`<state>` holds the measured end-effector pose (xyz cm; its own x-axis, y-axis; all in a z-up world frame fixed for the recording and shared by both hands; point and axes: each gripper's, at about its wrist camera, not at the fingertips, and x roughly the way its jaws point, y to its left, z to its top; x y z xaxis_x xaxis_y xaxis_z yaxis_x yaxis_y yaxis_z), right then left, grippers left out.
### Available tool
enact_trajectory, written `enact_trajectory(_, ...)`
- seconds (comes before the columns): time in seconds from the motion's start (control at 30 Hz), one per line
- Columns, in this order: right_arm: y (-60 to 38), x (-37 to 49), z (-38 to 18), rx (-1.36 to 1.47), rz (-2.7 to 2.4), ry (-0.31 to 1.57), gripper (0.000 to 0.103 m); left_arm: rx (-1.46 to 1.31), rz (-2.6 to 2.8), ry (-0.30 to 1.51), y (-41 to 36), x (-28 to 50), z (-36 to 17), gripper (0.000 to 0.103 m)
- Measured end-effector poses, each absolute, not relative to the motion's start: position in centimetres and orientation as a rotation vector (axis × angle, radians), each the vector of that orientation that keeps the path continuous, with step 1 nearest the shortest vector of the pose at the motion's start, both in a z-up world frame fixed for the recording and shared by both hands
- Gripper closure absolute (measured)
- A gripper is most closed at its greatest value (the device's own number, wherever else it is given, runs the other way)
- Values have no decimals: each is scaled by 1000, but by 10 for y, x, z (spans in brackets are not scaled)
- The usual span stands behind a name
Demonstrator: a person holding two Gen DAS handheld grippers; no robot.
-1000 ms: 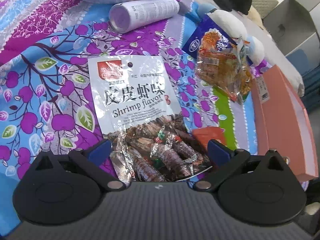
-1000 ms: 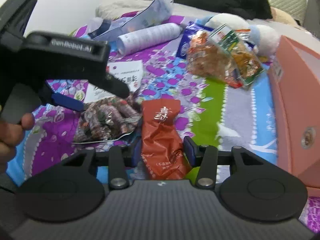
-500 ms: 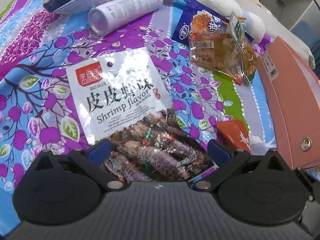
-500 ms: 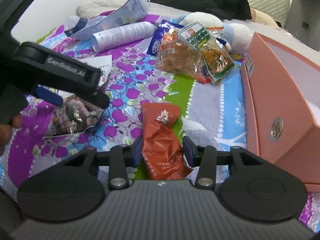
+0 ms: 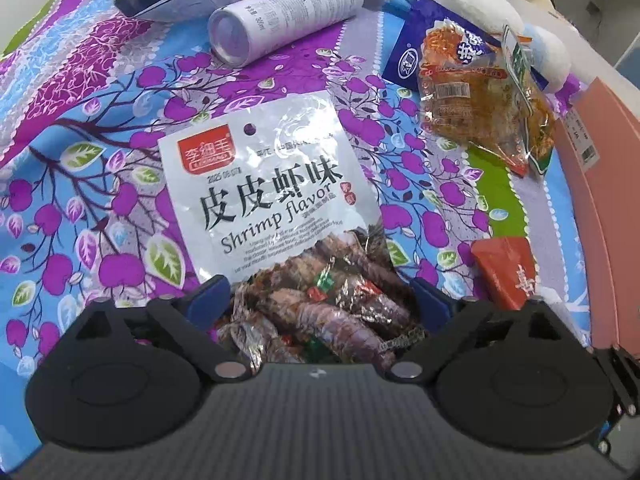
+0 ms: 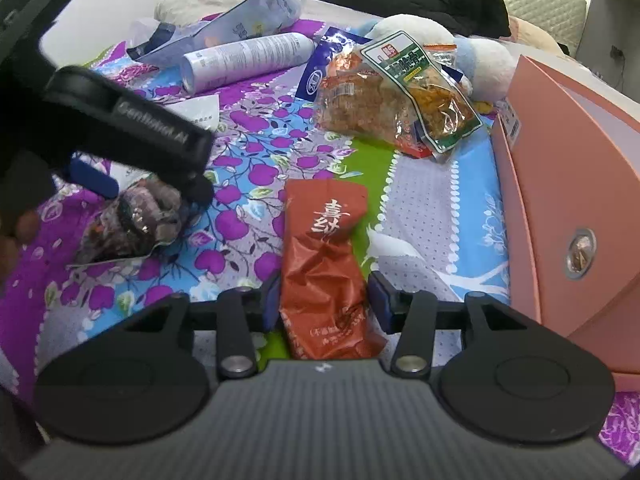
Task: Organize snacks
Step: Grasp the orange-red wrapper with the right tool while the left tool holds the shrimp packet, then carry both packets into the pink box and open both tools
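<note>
**Two snack packs between my tongs on the bed**

The bed (image 5: 72,184) wears a purple, blue and green floral sheet. At its right edge I see a pink box (image 6: 568,184), standing open-sided. Farther back lies a white cylinder can (image 5: 286,18) on its side, and near it a pile of clear orange snack bags (image 6: 400,96).

The shrimp-flavour bag (image 5: 264,184) is flat on the sheet: silver-white top with a red logo and black lettering, clear lower part showing dark wrapped pieces. Its long axis runs away from my left camera, top edge pointing far, tilted slightly left. My left tongs (image 5: 320,300) straddle its near end and are closing, the blue pads just beside the bag's edges, not yet pressing.

The red packet (image 6: 324,264) is crinkled, with pale characters, lying lengthwise away from my right camera, near the pink box. My right tongs (image 6: 322,300) are half-wide and opening, the packet between them with the right pad clear of it.
</note>
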<state>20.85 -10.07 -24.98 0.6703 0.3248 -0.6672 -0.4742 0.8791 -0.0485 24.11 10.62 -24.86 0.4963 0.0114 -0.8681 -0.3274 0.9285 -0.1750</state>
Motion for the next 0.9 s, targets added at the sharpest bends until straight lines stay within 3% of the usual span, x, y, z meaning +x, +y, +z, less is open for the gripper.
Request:
enact_trajectory(0.37, -98, 197, -238, -236, 441, 726, 57, -320, 160, 990, 101, 210, -238, 46)
enact_trajectory(0.9, -116, 163, -191, -169, 379, 726, 58, -398, 75, 881, 88, 158, -186, 51)
